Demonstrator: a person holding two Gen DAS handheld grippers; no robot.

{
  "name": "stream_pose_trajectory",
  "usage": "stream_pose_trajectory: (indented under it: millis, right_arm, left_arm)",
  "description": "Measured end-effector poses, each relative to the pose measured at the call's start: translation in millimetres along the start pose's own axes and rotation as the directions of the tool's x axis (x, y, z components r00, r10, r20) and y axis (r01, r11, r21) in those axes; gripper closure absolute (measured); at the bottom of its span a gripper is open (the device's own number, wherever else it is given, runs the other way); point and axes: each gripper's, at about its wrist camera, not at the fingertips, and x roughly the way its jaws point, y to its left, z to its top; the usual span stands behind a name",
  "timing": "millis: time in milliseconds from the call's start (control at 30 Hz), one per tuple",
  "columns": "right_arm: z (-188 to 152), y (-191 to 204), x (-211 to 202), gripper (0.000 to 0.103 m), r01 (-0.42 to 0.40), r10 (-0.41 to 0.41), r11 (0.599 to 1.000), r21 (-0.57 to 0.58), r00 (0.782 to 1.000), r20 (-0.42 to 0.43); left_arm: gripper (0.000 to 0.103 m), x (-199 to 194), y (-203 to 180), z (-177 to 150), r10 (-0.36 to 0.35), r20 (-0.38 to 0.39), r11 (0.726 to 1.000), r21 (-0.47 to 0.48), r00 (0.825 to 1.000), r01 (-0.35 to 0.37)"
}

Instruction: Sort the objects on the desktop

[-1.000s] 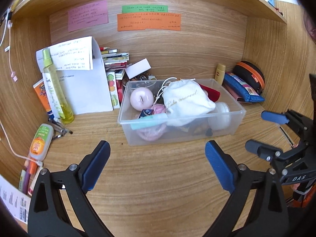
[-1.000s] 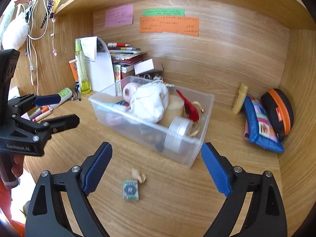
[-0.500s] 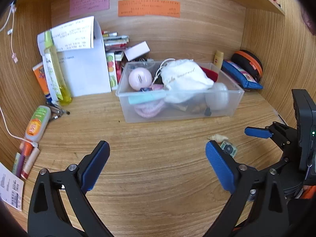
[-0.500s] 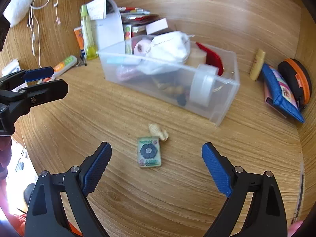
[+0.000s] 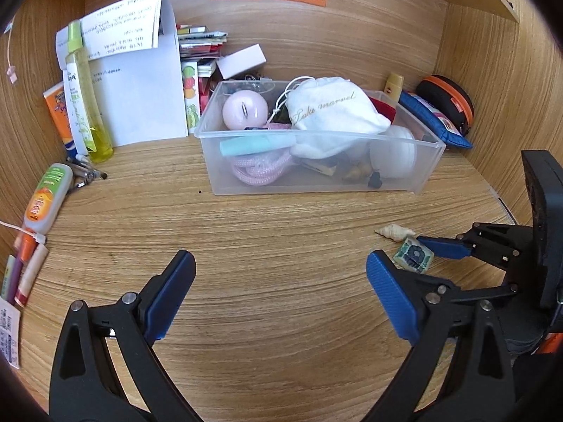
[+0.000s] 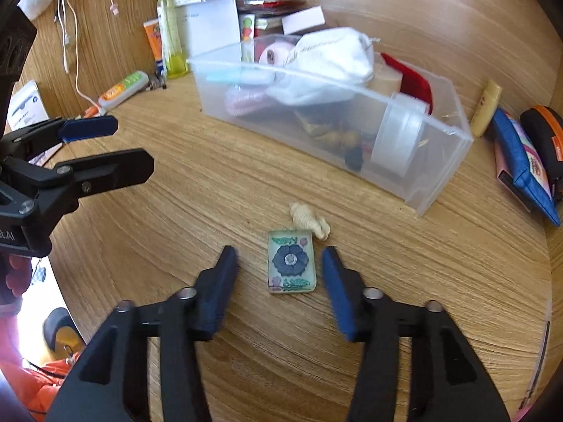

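A small green tile with a dark flower (image 6: 290,266) lies flat on the wooden desk, a cream seashell (image 6: 309,218) touching its far right corner. My right gripper (image 6: 279,263) is open, low over the desk, its fingers on either side of the tile without touching it. Tile (image 5: 412,254) and shell (image 5: 394,232) also show in the left wrist view, beside the right gripper's blue finger (image 5: 444,247). My left gripper (image 5: 279,281) is open and empty above bare desk. A clear plastic bin (image 5: 431,168) holds a white pouch (image 5: 330,112), a pink ball and other items.
A yellow spray bottle (image 5: 82,95), papers and books stand at the back left. An orange-and-green tube (image 5: 45,200) and pens lie at the left edge. A blue pouch (image 6: 524,168) and a black-orange case (image 6: 543,133) lie at the right wall. White cables (image 6: 70,31) hang at left.
My right gripper has moved down and forward to straddle the tile, its fingers closer together than before. My left gripper has pulled back a little from the bin.
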Motion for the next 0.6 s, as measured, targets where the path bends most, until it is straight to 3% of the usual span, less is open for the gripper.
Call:
stream_pose_trajectory:
  millis: [100, 300, 600]
  right_arm:
    - [0, 1, -2, 0.081, 0.001, -0.001, 1.0, -0.003, 1.0, 0.002]
    - [-9, -5, -13, 0.081, -0.006, 0.005, 1.0, 0.02, 1.0, 0.025]
    - [-18, -45, -37, 0.081, 0.017, -0.027, 0.992, 0.123, 0.996, 0.081]
  left_arm:
    - [0.004, 6, -3, 2, -0.01, -0.014, 1.0, 0.002, 1.0, 0.01]
    - [0.004, 19, -20, 6, -0.03, -0.037, 0.999, 0.03, 0.999, 0.031]
    - [0.004, 49, -63, 12, -0.076, -0.112, 0.992, 0.096, 0.991, 0.087]
